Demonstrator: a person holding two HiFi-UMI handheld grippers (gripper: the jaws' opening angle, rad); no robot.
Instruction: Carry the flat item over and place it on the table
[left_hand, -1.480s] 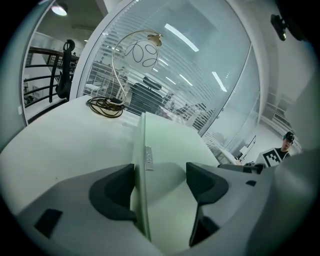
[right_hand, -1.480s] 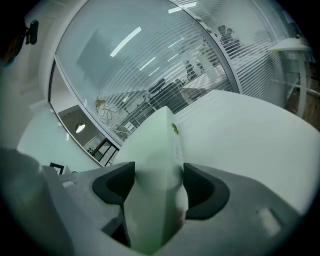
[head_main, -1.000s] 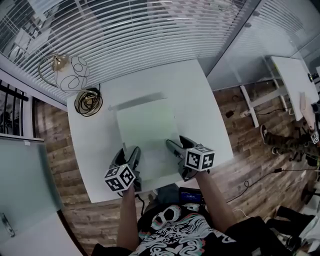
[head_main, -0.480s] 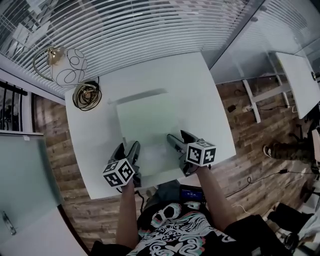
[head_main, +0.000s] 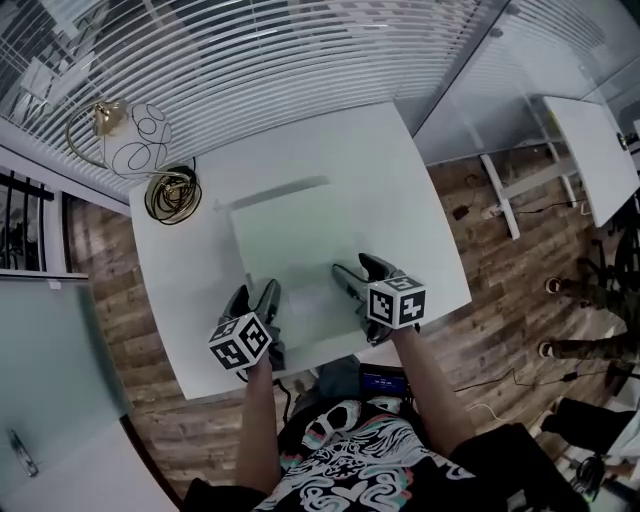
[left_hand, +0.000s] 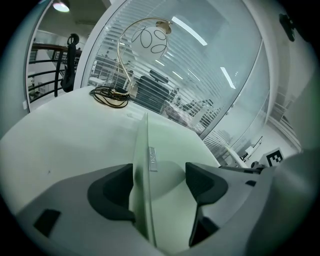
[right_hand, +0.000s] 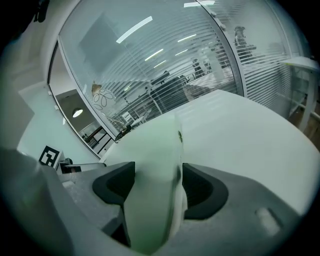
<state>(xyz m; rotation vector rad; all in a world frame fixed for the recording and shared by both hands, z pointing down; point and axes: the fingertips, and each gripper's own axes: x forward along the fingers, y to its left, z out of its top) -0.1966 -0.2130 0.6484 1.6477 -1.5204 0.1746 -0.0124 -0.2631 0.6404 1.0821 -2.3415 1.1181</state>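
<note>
Nearest the head camera is the person's printed shirt (head_main: 350, 455). Both forearms reach forward from it over the near edge of the white table (head_main: 400, 180).

The left gripper (head_main: 255, 293) and the right gripper (head_main: 355, 268) each carry a marker cube. The two grippers sit side by side at the near edge of the flat panel (head_main: 290, 240), one toward each near corner.

Along the left gripper (left_hand: 159, 172), the pale green panel (left_hand: 165, 145) stands edge-on between the two dark pads. Its thin edge is pressed against one pad, and its face slants across to the other pad, which throws a shadow on it. The jaws are narrow and closed on the panel, as far as this angle lets one judge. A small grey tab (left_hand: 151, 159) sits on the panel just beyond the pads.

Along the right gripper (right_hand: 158, 175), the panel (right_hand: 155, 145) fills the whole gap between the pads, so that gripper is clamped on it.

From the grippers the panel stretches away over the middle of the table. A grey strip of shadow (head_main: 272, 194) lies just past its far edge. Whether the panel rests on the tabletop or is held just above it cannot be told.

Farther off, at the table's far left corner, lies a coil of dark cable (head_main: 172, 195). A lamp (head_main: 135, 140) with a looping gold stem stands just behind the coil. White blinds (head_main: 300, 60) close the view beyond, and wood flooring (head_main: 470, 230) runs along the table's right side.
</note>
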